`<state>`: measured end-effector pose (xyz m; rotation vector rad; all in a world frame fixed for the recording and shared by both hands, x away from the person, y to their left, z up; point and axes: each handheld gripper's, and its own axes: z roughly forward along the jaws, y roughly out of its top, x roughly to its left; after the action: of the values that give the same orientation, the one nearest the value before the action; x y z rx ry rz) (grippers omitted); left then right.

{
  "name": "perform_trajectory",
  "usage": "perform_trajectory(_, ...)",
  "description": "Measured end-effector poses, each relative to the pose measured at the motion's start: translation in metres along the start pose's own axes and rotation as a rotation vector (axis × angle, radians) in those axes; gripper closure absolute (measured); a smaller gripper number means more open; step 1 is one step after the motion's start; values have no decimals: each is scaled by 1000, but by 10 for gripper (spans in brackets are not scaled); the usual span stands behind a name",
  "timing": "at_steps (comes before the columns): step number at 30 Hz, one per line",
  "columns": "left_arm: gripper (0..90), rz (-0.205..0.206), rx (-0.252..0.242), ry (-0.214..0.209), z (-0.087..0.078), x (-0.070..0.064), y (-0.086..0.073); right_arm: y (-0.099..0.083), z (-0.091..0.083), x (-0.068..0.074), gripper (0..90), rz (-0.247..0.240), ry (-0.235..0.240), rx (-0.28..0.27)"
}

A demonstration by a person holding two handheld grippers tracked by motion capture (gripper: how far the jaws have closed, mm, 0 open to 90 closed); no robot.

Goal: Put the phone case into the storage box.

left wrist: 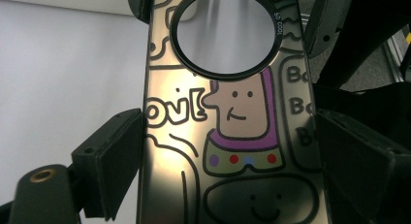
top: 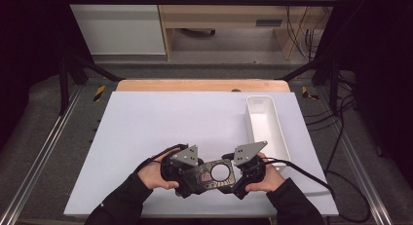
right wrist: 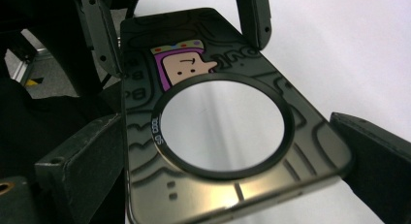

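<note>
A glossy dark phone case [top: 214,175] with cartoon drawings and a round mirror ring [top: 220,172] is held flat between my two grippers over the front of the white table. My left gripper [top: 195,178] is shut on its left end and my right gripper [top: 237,178] on its right end. In the left gripper view the case [left wrist: 228,112] runs up between the jaws of the left gripper [left wrist: 232,163], both pads against its long edges. In the right gripper view the right gripper [right wrist: 232,170] clamps the case [right wrist: 218,64] at the mirror [right wrist: 222,124] end.
A long white tray [top: 281,133] lies on the right of the white table top [top: 165,122], just beyond my right hand. A metal frame and cables border the table on both sides.
</note>
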<state>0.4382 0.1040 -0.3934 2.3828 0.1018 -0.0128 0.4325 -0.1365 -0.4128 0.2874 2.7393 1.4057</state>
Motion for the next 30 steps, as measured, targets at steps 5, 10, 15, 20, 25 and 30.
perform_trajectory(5,116,11,-2,-14,2,0,0,0,3,1,37,-6,23,5)
perform_trajectory(10,116,20,1,-21,3,0,-1,-1,5,1,48,-14,40,6)
perform_trajectory(15,116,23,-2,-30,3,0,-3,-2,5,2,56,-29,42,6)
perform_trajectory(20,116,29,-14,-37,3,1,-6,-2,5,3,65,-44,42,-9)
perform_trajectory(25,116,41,-14,-39,4,1,-8,-2,5,1,78,-37,57,-7)
perform_trajectory(30,116,49,-12,-48,6,2,-10,-2,4,2,91,-39,64,-5)
